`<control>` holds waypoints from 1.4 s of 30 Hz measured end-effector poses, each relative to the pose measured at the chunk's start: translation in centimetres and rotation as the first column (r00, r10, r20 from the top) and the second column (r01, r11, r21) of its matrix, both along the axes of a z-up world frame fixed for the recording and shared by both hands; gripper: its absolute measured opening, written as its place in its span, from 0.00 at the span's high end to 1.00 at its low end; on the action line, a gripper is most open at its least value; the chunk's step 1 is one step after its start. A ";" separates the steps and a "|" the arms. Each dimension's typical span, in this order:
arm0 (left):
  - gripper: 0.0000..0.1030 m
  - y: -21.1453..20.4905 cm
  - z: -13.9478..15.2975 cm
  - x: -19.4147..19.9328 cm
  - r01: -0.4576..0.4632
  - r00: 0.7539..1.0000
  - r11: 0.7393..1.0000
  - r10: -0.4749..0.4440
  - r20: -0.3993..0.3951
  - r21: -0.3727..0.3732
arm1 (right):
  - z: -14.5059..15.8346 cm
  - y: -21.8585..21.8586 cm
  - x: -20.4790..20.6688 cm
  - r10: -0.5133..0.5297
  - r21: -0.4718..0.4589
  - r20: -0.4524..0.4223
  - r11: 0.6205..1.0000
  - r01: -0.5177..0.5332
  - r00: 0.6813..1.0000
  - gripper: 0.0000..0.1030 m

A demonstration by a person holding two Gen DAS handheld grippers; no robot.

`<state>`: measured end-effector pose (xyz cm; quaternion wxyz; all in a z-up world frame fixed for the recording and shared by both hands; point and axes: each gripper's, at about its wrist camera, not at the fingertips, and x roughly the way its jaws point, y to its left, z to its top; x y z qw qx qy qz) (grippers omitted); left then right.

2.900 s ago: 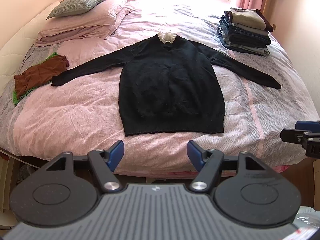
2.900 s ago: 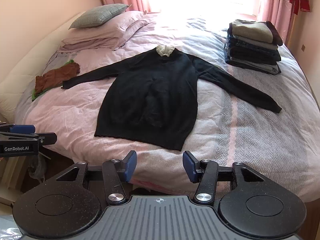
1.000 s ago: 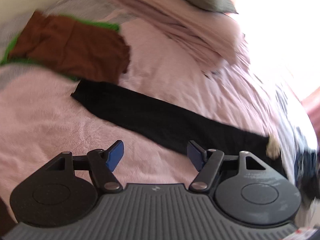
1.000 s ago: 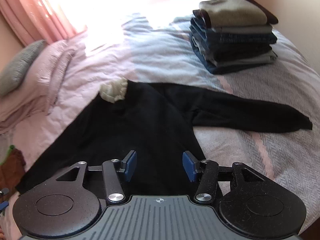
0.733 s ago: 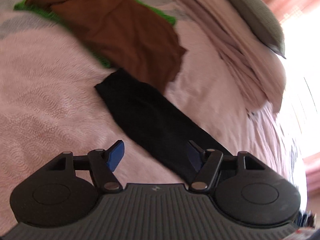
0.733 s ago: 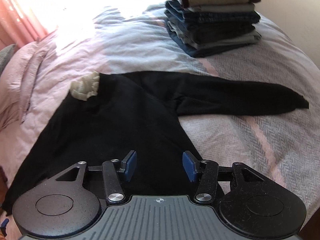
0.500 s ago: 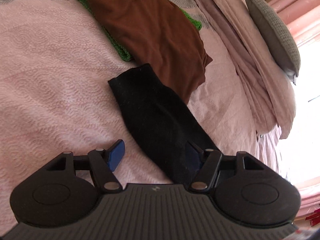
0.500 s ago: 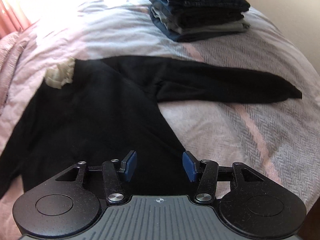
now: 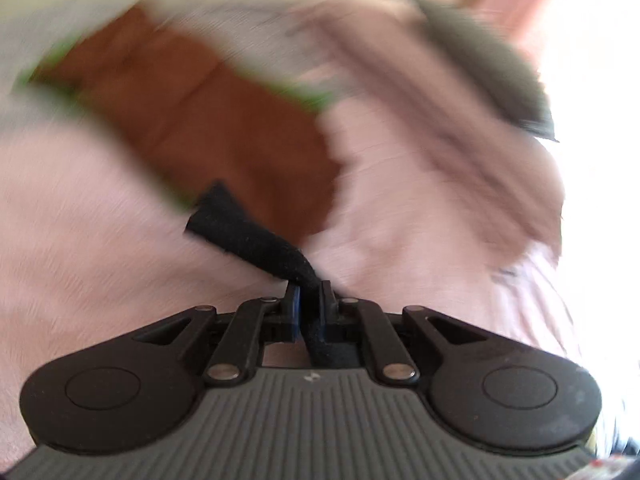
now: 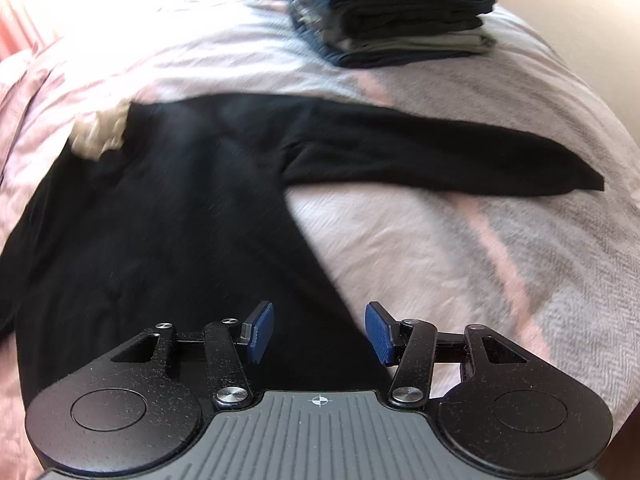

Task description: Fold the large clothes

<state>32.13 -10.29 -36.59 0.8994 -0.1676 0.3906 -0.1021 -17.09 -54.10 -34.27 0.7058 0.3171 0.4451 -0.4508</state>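
A black sweater (image 10: 160,216) with a cream collar (image 10: 100,132) lies flat on the pink bed. Its one sleeve (image 10: 440,156) stretches out to the right in the right wrist view. My right gripper (image 10: 318,330) hangs open over the sweater's body near its right side edge, with nothing between the blue pads. In the blurred left wrist view my left gripper (image 9: 309,304) is shut on the other sleeve (image 9: 256,240), and the cuff end sticks out ahead, lifted off the cover.
A brown garment (image 9: 224,120) on a green one lies just past the held cuff. Pillows (image 9: 480,64) are at the upper right of that view. A stack of folded clothes (image 10: 392,8) stands at the far side of the bed (image 10: 480,264).
My left gripper has closed on the left sleeve near its cuff and raised it; that view is now motion-blurred. My right gripper has drifted lower over the sweater's body, still open.
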 end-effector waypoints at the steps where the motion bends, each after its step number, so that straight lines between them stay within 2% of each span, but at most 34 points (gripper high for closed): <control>1: 0.95 -1.7 1.8 -1.0 0.054 0.997 0.998 -0.055 0.047 0.014 | 0.0 -0.3 -0.6 -0.008 -0.001 0.006 1.000 0.008 1.000 0.53; 2: 0.95 -3.5 3.4 -2.1 0.108 0.990 0.994 -0.110 0.092 0.019 | 0.1 -0.7 -1.2 -0.017 -0.003 0.011 1.000 0.017 1.000 0.53; 4: 0.95 -8.3 6.8 -5.1 0.246 0.953 0.969 -0.243 0.179 0.009 | 0.4 -1.5 -2.4 -0.033 -0.010 0.018 0.999 0.033 0.999 0.53; 5: 0.95 -10.6 8.1 -6.7 0.315 0.928 0.949 -0.308 0.210 -0.001 | 0.6 -1.9 -3.1 -0.038 -0.015 0.026 0.999 0.038 0.999 0.53; 7: 0.95 -16.0 10.4 -10.9 0.474 0.852 0.880 -0.448 0.272 -0.038 | 1.1 -2.8 -4.5 -0.047 -0.028 0.035 0.998 0.048 0.998 0.53; 8: 0.95 -18.8 11.2 -13.1 0.560 0.801 0.827 -0.521 0.295 -0.059 | 1.2 -3.2 -5.2 -0.053 -0.034 0.040 0.998 0.055 0.998 0.53; 10: 0.92 -24.4 11.7 -18.0 0.716 0.679 0.691 -0.659 0.324 -0.095 | 1.6 -4.1 -6.5 -0.072 -0.042 0.052 0.996 0.074 0.996 0.53; 12: 0.65 -29.1 10.4 -22.3 0.826 0.557 0.552 -0.774 0.301 -0.112 | 1.6 -5.0 -7.7 -0.096 -0.044 0.069 0.994 0.099 0.993 0.53; 13: 0.63 -31.0 9.2 -24.2 0.851 0.521 0.518 -0.809 0.272 -0.088 | 1.6 -5.5 -8.3 -0.107 -0.043 0.080 0.993 0.111 0.991 0.53; 15: 0.65 -33.1 6.1 -27.4 0.881 0.463 0.473 -0.867 0.185 0.013 | 1.7 -6.3 -9.1 -0.115 -0.042 0.103 0.992 0.120 0.988 0.53; 16: 0.65 -33.2 4.3 -28.5 0.884 0.452 0.462 -0.883 0.126 0.069 | 1.6 -6.6 -9.3 -0.108 -0.042 0.117 0.993 0.114 0.987 0.53; 17: 0.65 -33.0 2.8 -29.0 0.879 0.457 0.463 -0.886 0.078 0.113 | 1.6 -6.9 -9.5 -0.097 -0.043 0.132 0.994 0.104 0.986 0.53; 20: 0.65 -29.6 -1.3 -28.3 0.844 0.513 0.493 -0.857 -0.052 0.210 | 0.8 -7.8 -8.9 -0.043 -0.025 0.211 0.998 0.049 0.977 0.53; 21: 0.65 -28.3 -2.4 -26.5 0.821 0.543 0.510 -0.836 -0.077 0.255 | 0.4 -8.0 -8.4 -0.018 -0.010 0.264 1.000 0.022 0.964 0.53; 23: 0.65 -25.9 -3.0 -24.4 0.772 0.592 0.531 -0.801 -0.092 0.349 | -0.4 -8.7 -6.9 0.023 0.022 0.378 0.999 -0.034 0.926 0.53; 25: 0.63 -24.0 -3.0 -22.7 0.723 0.630 0.539 -0.771 -0.092 0.431 | -1.3 -9.4 -4.7 0.055 0.051 0.489 0.994 -0.092 0.871 0.54; 27: 0.61 -23.2 -3.2 -21.0 0.694 0.642 0.529 -0.762 -0.088 0.489 | -2.6 -10.4 -2.1 0.073 0.078 0.566 0.987 -0.142 0.821 0.54; 29: 0.60 -23.0 -3.8 -20.3 0.685 0.618 0.485 -0.782 -0.082 0.544 | -4.0 -11.6 0.7 0.064 0.112 0.598 0.980 -0.163 0.799 0.54; 31: 0.59 -24.0 -4.5 -20.2 0.681 0.566 0.406 -0.820 -0.087 0.610 | -5.5 -12.9 3.0 0.037 0.152 0.616 0.975 -0.165 0.787 0.54; 32: 0.59 -24.1 -4.9 -20.3 0.673 0.547 0.376 -0.832 -0.087 0.637 | -6.2 -13.5 3.9 0.016 0.172 0.618 0.973 -0.155 0.786 0.54; 34: 0.59 -24.6 -5.7 -20.3 0.667 0.521 0.338 -0.849 -0.091 0.664 | -7.4 -14.6 5.1 -0.032 0.212 0.623 0.969 -0.130 0.782 0.54; 38: 0.61 -25.3 -7.0 -20.2 0.625 0.496 0.297 -0.865 -0.073 0.722 | -9.2 -16.3 6.0 -0.115 0.277 0.640 0.957 -0.089 0.760 0.54; 40: 0.78 -25.6 -7.2 -19.7 0.617 0.489 0.295 -0.870 -0.063 0.730 | -9.9 -16.8 6.6 -0.127 0.284 0.634 0.956 -0.076 0.762 0.54; 41: 0.88 -25.6 -7.1 -19.4 0.631 0.482 0.296 -0.874 -0.064 0.717 | -10.1 -17.0 6.9 -0.128 0.281 0.633 0.957 -0.072 0.764 0.62; 42: 0.91 -25.5 -7.0 -19.0 0.643 0.483 0.308 -0.874 -0.059 0.702 | -10.3 -17.1 7.0 -0.126 0.280 0.628 0.957 -0.072 0.768 0.81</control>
